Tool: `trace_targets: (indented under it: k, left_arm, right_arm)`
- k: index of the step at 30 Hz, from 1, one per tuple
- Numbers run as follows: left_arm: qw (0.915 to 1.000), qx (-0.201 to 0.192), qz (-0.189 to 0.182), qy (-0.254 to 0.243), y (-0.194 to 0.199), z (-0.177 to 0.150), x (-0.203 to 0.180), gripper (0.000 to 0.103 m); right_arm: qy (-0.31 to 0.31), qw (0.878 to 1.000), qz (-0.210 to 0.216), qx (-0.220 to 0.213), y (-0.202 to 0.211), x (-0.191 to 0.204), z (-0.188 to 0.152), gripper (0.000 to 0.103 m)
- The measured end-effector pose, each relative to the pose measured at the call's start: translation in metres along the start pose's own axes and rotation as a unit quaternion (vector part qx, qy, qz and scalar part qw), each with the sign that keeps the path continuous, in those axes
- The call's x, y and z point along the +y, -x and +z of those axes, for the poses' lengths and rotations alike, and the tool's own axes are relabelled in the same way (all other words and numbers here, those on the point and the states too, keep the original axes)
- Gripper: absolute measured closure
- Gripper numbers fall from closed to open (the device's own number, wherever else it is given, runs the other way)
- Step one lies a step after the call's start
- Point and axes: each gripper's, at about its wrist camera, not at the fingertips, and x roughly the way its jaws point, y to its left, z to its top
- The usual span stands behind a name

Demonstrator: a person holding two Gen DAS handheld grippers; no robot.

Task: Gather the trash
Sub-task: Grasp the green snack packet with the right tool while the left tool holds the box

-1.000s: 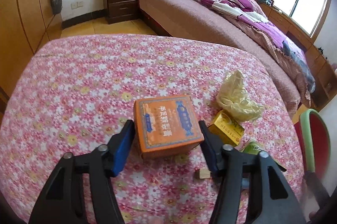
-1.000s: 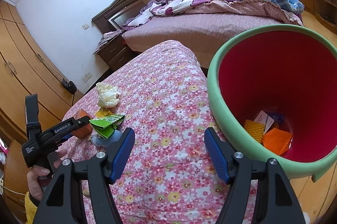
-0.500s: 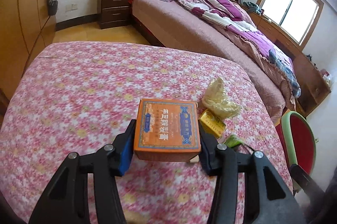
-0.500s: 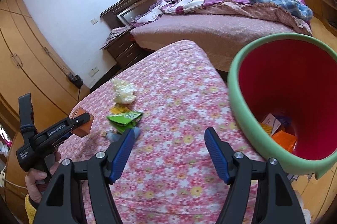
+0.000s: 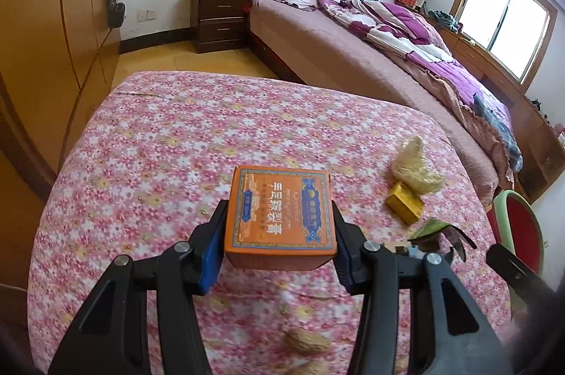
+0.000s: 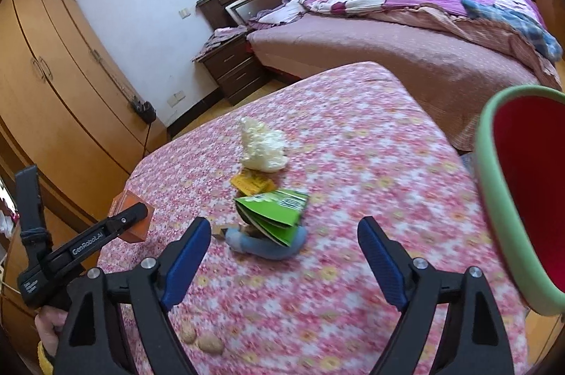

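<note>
Left claw (image 5: 279, 255): clenched on the square orange cardboard box with blue trim and printed characters (image 5: 280, 212), blue pads flat against its two opposite side walls, box lifted clear of the flowered pink cloth of the desk (image 5: 159, 163)
Orange box: looks light and stiff but probably hollow; a hard squeeze could dent the walls, so the side-wall hold low on the box seems right
Peanut shells (image 6: 208, 341): small, brittle, on the cloth at the near edge; likely to crack and slip from wide pads
Blue-grey soft lump (image 6: 268, 242): lies under the green packet, touching it; what it is I cannot tell
Folded green paper packet (image 6: 273, 210): thin, springy, half open; best pinched across the folded edge
Flat yellow carton (image 6: 252, 184): light, lies just behind the green packet
Crumpled pale yellow plastic bag (image 6: 263, 147): soft, nearly weightless, take it anywhere in the bunch
Right claw (image 6: 282, 260): released, jaws just opened wider, nothing between them, aimed at the green packet
Red bin with green rim (image 6: 494, 198): stands off the desk's right edge
</note>
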Motion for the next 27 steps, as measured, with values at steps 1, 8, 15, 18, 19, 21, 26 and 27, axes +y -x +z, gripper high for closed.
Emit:
trace_targets:
  k: [1,8,15,18,19,21,26,27]
  left_arm:
    - [1.0,0.0,0.001,0.0,-0.001,0.001,0.001,0.051]
    - [0.9997,0.004,-0.021,0.012,-0.014,0.003,0.007,0.051]
    - [0.9988,0.01,-0.045,0.017,-0.023,0.0,0.005,0.051]
    - [0.9987,0.011,-0.047,0.015,-0.022,-0.002,0.004,0.051]
    - [0.9987,0.01,-0.048,0.014,-0.022,-0.002,0.003,0.051]
    - [0.9985,0.01,-0.052,0.013,-0.021,-0.003,0.002,0.051]
    - [0.9982,0.01,-0.059,0.008,-0.018,-0.005,-0.002,0.051]
    - [0.9981,0.009,-0.06,0.007,-0.016,-0.006,-0.004,0.051]
  right_arm:
    - [0.004,1.0,-0.001,0.004,-0.006,0.003,0.001,0.016]
    - [0.021,0.999,-0.013,0.029,-0.044,0.014,0.004,0.016]
    - [0.024,0.999,-0.024,0.033,-0.064,0.014,0.005,0.02]
    - [0.023,0.999,-0.028,0.029,-0.066,0.013,0.006,0.035]
    - [0.022,0.999,-0.027,0.028,-0.066,0.012,0.007,0.041]
    - [0.022,0.999,-0.026,0.025,-0.066,0.011,0.006,0.043]
    - [0.024,0.999,-0.023,0.017,-0.059,0.013,0.005,0.045]
    - [0.024,0.999,-0.021,0.01,-0.055,0.014,0.005,0.045]
